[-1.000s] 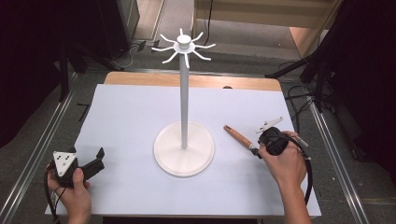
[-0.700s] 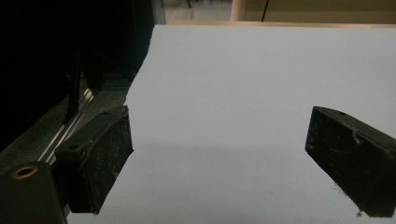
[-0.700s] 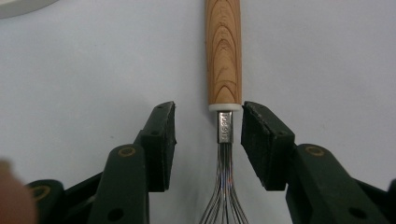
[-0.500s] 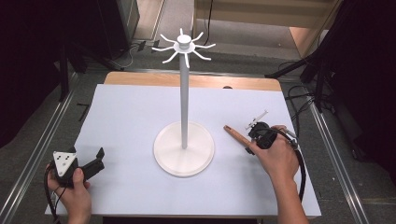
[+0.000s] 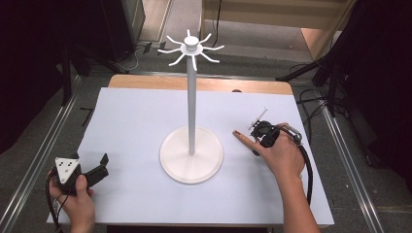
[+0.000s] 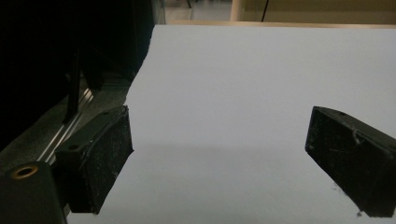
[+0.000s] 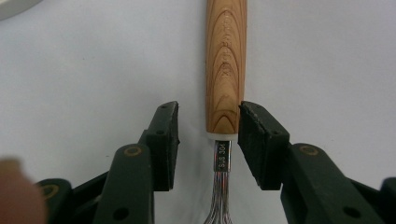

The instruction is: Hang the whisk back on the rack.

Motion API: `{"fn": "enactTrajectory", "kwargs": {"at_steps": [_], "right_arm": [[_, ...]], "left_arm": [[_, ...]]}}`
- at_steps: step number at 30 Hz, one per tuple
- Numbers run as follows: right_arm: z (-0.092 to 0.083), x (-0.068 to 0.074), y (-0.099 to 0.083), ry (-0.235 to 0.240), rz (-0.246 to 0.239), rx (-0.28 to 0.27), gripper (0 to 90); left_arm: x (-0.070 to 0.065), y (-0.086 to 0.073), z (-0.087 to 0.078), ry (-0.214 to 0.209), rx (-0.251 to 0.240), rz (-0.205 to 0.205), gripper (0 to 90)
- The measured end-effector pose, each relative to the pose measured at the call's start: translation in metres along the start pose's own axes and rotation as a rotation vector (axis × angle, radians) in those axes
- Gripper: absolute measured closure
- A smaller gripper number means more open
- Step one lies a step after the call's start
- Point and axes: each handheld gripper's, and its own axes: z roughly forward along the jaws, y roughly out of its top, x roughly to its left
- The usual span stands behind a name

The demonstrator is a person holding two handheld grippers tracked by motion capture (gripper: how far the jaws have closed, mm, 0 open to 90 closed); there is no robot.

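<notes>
Two grippers being held over worktop (image 5: 136, 111): right gripper (image 7: 208, 133) fingers being closed around wooden whisk handle (image 7: 226, 60), gap remaining; left gripper (image 6: 219, 154) fingers being kept apart.

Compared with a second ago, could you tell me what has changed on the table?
The right gripper has slid leftward along the wooden-handled whisk; its jaws have just been closing around the handle, a gap remaining on one side. The left gripper, open, and the white stand stayed put.
</notes>
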Motion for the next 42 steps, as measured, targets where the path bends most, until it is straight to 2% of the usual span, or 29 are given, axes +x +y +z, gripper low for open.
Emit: {"fn": "enactTrajectory", "kwargs": {"at_steps": [4,8,13,19,23,30,36,42], "right_arm": [[0.005,-0.002,0.005,-0.001,0.002,0.039,60.9],[0.007,-0.004,0.01,-0.008,-0.005,0.052,61.0],[0.009,-0.003,0.016,-0.033,-0.018,0.081,61.0],[0.014,-0.003,0.022,-0.018,-0.032,0.098,63.5],[0.018,-0.004,0.025,-0.027,-0.036,0.112,65.8],[0.026,-0.005,0.027,-0.008,-0.048,0.129,68.3],[0.031,-0.007,0.028,-0.003,-0.03,0.147,68.8],[0.031,-0.011,0.027,0.039,-0.003,0.138,68.4]], "left_arm": [[0.0,0.0,0.0,-0.001,0.0,-0.001,8.1],[0.0,0.0,0.0,0.0,0.0,0.0,8.1],[0.0,0.0,0.0,-0.001,-0.002,0.0,8.1],[0.0,0.0,0.0,-0.001,-0.001,0.001,8.1],[0.0,0.0,0.0,-0.002,-0.002,0.0,8.1],[0.0,0.0,0.0,0.0,-0.001,0.0,8.2],[0.0,0.0,0.0,0.002,-0.001,-0.002,8.1],[-0.001,0.0,0.0,0.009,-0.004,0.005,8.1]]}}
